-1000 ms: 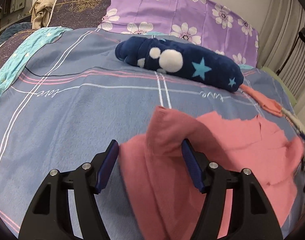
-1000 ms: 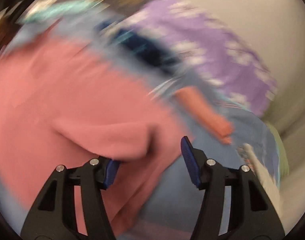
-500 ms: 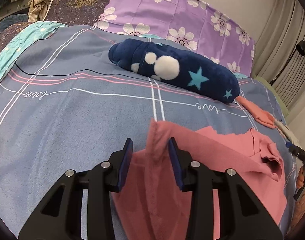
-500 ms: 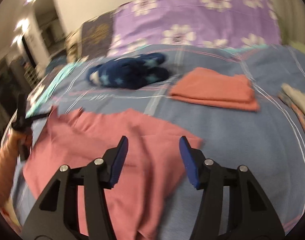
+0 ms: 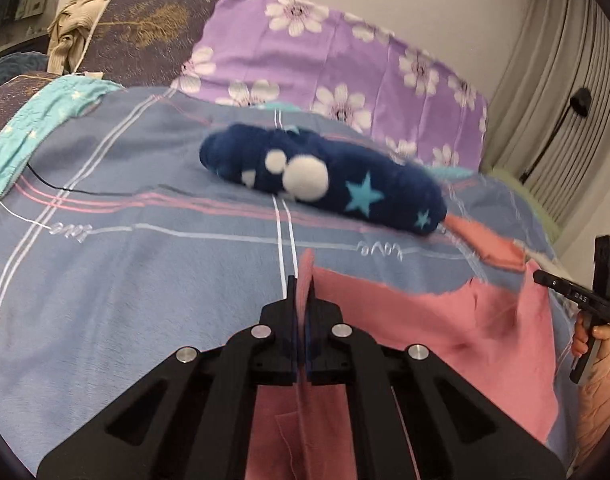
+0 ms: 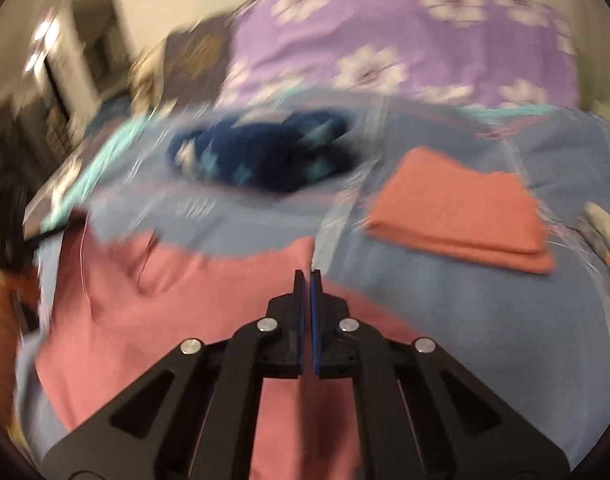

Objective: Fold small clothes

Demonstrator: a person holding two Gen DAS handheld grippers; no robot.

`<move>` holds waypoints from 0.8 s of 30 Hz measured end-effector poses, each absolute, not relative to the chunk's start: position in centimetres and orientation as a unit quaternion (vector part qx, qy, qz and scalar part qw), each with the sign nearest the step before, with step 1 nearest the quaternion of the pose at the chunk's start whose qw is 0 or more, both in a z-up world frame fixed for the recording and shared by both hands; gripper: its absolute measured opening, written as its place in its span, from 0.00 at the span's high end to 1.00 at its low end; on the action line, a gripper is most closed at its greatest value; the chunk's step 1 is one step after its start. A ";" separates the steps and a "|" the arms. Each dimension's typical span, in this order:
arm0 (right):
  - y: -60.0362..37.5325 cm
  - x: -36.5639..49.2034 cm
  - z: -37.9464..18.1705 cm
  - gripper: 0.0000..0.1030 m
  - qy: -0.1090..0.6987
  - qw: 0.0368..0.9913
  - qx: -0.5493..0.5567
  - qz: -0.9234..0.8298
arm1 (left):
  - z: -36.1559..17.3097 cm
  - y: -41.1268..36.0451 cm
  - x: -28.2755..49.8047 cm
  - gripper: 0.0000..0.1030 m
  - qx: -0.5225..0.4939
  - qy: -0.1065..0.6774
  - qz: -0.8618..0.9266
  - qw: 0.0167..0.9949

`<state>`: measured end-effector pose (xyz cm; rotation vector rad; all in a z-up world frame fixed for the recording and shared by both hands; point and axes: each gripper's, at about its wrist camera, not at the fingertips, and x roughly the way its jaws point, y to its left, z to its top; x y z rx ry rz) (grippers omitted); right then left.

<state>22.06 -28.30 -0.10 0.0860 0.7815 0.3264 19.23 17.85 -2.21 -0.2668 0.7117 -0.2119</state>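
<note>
**Pinching the pink shirt on the bed**

Lying on the blue striped bedsheet point(image 5: 105, 280) is a pink shirt point(image 5: 445, 320), spread out in front of both tools. The left gripper point(image 5: 303, 284) has its fingers squeezed together on a raised fold of the shirt. The right gripper point(image 6: 307, 276) has its fingers squeezed together on the shirt's other corner. Behind the shirt rests a rolled navy blanket with stars point(image 5: 325, 176). A folded orange cloth point(image 6: 461, 220) sits to the right. A purple flower pillow point(image 5: 337, 72) is at the back.
</note>
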 end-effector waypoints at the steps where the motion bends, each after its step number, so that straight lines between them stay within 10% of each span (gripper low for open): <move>1: -29.2 22.7 -0.5 0.98 0.387 0.909 0.057 0.146 | -2.1 17.7 19.6 0.98 -0.118 0.347 -0.098 0.925; 18: -35.3 18.9 -4.7 0.76 0.431 0.886 0.122 0.117 | -3.4 14.6 17.9 0.90 -0.026 0.389 -0.063 0.919; 24: -37.2 16.8 -5.0 0.76 0.435 0.885 0.132 0.103 | -0.7 2.8 13.1 0.72 0.032 0.377 -0.205 0.903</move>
